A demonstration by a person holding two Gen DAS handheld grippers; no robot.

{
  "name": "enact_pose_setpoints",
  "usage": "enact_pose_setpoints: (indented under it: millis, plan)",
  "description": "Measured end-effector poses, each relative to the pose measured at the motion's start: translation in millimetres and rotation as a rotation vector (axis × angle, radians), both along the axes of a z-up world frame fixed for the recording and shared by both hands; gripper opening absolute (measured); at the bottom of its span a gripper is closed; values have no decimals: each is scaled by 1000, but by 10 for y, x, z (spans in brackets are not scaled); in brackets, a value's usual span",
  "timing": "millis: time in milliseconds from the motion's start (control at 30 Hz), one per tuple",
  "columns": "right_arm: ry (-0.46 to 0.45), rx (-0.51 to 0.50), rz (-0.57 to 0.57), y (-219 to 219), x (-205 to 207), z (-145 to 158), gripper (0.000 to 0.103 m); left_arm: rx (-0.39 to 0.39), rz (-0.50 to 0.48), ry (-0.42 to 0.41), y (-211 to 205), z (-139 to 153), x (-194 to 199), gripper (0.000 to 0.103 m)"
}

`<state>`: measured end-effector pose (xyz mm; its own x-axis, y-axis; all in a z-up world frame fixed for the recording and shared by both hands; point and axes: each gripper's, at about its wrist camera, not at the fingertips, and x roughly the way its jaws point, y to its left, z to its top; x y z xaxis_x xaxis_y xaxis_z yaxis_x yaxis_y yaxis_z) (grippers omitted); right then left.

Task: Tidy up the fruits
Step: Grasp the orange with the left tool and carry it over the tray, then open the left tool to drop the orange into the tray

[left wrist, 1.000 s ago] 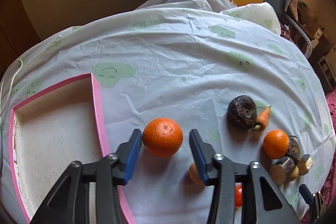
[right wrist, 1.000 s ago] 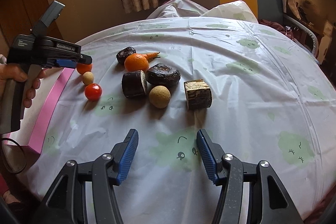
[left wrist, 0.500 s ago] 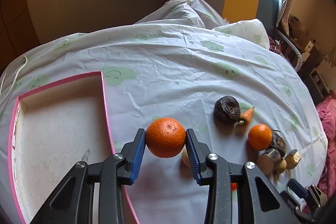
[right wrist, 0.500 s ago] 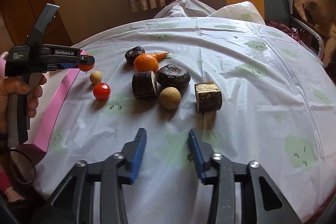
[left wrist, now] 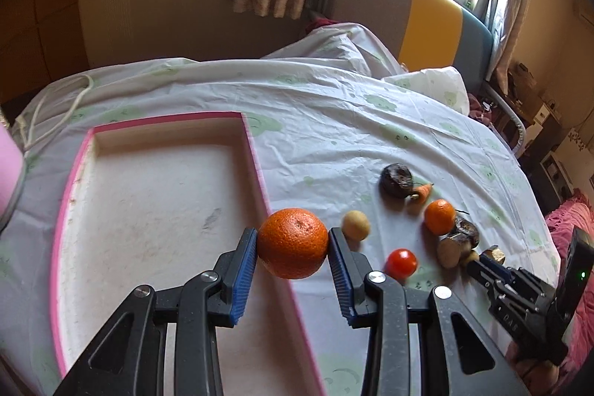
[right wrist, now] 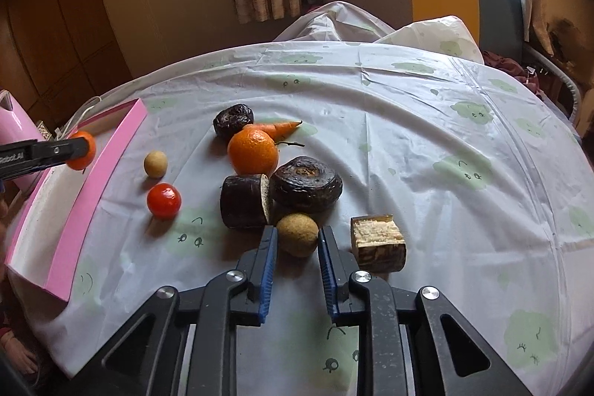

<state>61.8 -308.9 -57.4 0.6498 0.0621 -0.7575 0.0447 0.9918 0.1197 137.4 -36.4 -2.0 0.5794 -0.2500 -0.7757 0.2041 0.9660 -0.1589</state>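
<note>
Orange (left wrist: 292, 242) in left tool (left wrist: 292, 247) (raised)

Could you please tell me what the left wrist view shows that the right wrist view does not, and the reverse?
Only the left wrist view shows the whole bare floor of the pink tray and the left gripper shut on the large orange, held over the tray's rim.

Only the right wrist view shows the right gripper straddling the tan round fruit, with the cut block in plain sight.

Both share the red tomato, the small orange and the carrot.
</note>
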Motion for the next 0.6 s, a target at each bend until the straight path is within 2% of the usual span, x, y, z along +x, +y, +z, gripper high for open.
enact_pose_setpoints:
  millis: [100, 233, 300, 433, 500, 600]
  plan:
    - [4, 7, 11, -2, 39, -26, 24, 23, 65, 0, 236, -32, -31, 39]
    - [10, 3, 15, 5, 51, -39, 24, 74, 206, 49, 601, -216, 26, 39]
    - [12, -4, 14, 17, 49, -30, 23, 75, 251, 76, 748, -307, 49, 39]
    - [17, 24, 2, 1, 25, -2, 23, 100, 277, 95, 844, -396, 4, 43]
    - [17, 33, -1, 4, -12, 21, 23, 110, 276, 84, 847, -398, -48, 52]
    - [22, 29, 4, 34, -74, 37, 23, 92, 279, 83, 848, -398, -104, 54]
